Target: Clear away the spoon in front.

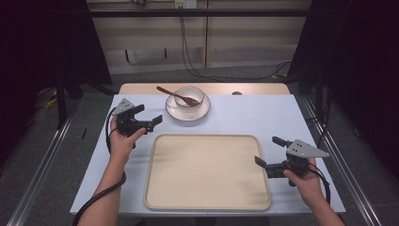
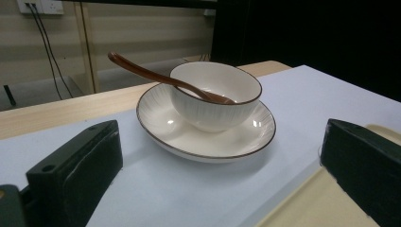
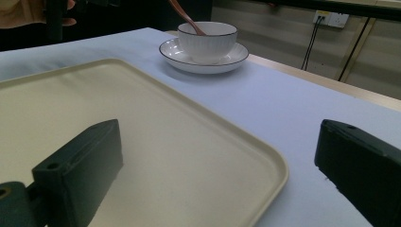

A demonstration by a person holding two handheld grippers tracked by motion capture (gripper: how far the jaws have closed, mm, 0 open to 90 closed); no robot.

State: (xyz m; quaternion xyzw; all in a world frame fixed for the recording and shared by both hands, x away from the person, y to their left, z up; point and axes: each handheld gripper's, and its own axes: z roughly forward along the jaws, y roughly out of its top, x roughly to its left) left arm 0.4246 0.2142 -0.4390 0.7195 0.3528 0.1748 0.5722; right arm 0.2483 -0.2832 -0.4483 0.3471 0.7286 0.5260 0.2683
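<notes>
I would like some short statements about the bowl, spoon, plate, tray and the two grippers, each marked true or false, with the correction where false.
1. The bowl stands on the plate. True.
2. The wooden spoon lies flat on the tray. False: its head rests inside the bowl and its handle leans over the rim.
3. The tray is empty. True.
4. The left gripper is shut on the spoon handle. False: its jaws stand open, short of the plate, holding nothing.
5. The right gripper is open, at the tray's right edge. True.
6. The plate sits on the tray. False: it sits on the pale blue table cover, beyond the tray.
</notes>
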